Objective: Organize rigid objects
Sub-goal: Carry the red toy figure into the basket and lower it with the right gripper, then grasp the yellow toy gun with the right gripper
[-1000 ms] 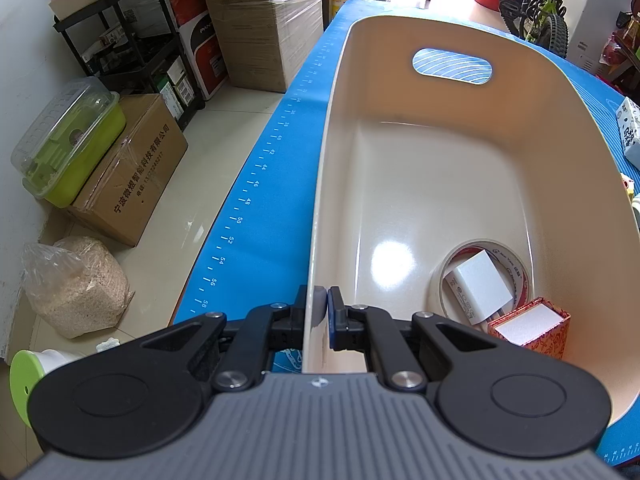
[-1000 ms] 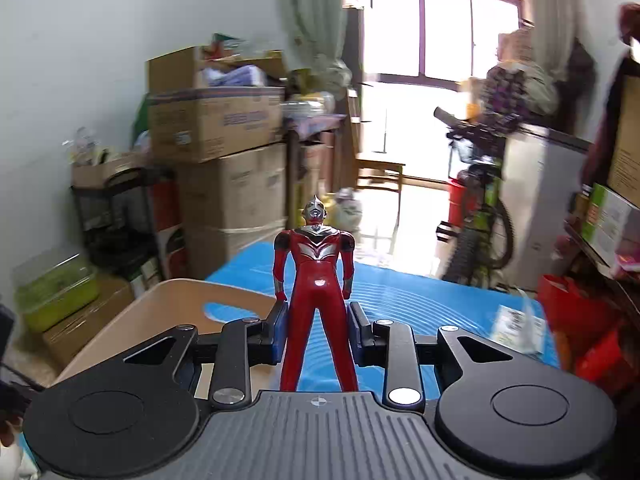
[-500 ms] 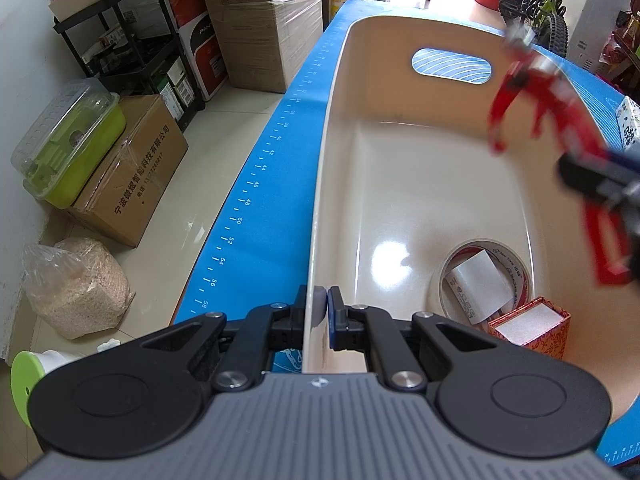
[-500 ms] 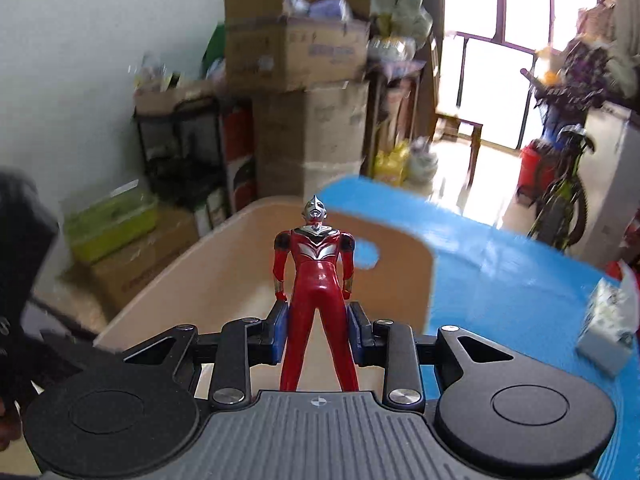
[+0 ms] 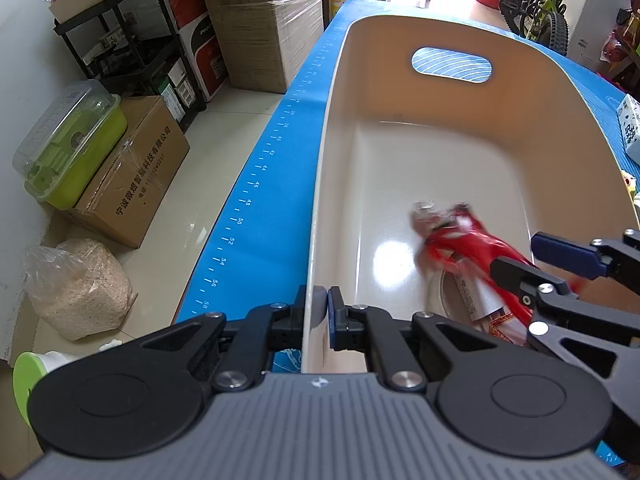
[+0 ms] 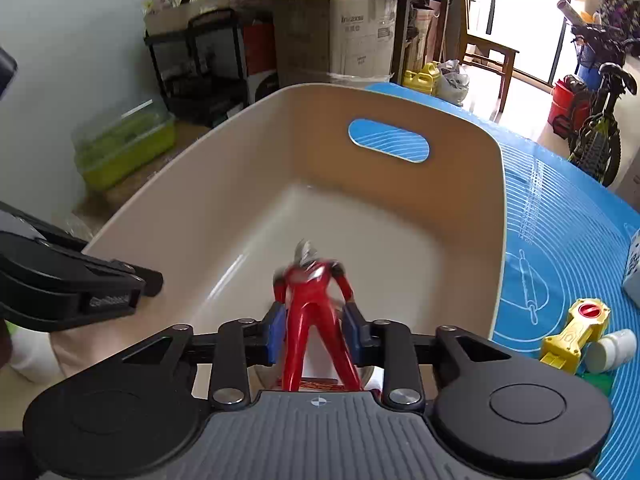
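A beige plastic bin (image 5: 336, 140) stands on the blue mat (image 5: 260, 200). My left gripper (image 5: 323, 304) is shut on the bin's near rim. A red and silver hero figure (image 6: 312, 300) hangs head-forward over the bin floor, blurred, between the jaws of my right gripper (image 6: 314, 332). Those jaws are opening and the blue pads stand slightly off the figure's legs. In the left wrist view the figure (image 5: 460, 240) lies slanted above a tape roll (image 5: 444, 296) and a small white box (image 5: 480, 300) in the bin's near right corner, with the right gripper (image 5: 536, 264) behind it.
A yellow toy (image 6: 576, 332) and a white bottle (image 6: 612, 350) lie on the mat right of the bin. A white carton (image 5: 632, 132) sits further right. Cardboard boxes (image 5: 132, 172), a green container (image 5: 68, 140) and a black shelf (image 5: 132, 44) crowd the floor left of the table.
My right gripper came down into the bin with the figure and tipped downward; its jaws have widened around the legs. The left gripper has kept its hold on the rim.
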### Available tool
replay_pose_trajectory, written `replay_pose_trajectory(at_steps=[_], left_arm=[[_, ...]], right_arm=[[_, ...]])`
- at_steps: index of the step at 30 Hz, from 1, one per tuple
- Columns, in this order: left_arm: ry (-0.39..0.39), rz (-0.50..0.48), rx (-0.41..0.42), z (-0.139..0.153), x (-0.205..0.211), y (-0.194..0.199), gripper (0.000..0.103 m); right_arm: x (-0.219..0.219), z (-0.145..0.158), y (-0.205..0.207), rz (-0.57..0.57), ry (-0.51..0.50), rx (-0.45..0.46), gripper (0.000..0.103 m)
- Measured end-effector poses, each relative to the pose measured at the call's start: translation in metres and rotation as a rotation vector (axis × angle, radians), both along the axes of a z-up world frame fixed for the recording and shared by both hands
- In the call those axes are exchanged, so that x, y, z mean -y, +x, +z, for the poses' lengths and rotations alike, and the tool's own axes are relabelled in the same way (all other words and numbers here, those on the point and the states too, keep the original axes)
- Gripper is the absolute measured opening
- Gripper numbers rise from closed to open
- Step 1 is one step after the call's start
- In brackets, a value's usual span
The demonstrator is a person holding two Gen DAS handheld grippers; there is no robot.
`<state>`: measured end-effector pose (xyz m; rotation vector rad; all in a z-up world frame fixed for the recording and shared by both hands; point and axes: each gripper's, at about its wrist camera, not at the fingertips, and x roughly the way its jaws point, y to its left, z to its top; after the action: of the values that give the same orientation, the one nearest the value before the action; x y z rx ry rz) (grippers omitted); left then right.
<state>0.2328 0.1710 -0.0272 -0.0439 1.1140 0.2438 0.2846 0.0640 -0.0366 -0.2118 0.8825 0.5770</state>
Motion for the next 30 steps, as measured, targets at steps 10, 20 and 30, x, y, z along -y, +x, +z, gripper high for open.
replay_pose_trajectory(at_steps=[10,20,30], left_arm=[[0.0,0.0,-0.001,0.0,0.0,0.0,0.011],[0.004,0.0,-0.002,-0.001,0.0,0.0,0.011],[0.005,0.003,-0.004,0.0,0.001,0.001,0.011]], right_arm=[[0.053,0.053,0.001,-0.115,0.134,0.111,0.064],[0.147,0.042,0.039,-0.38,0.152,0.128,0.068],[0.175,-0.024,0.068,-0.5,0.064,0.049,0.068]])
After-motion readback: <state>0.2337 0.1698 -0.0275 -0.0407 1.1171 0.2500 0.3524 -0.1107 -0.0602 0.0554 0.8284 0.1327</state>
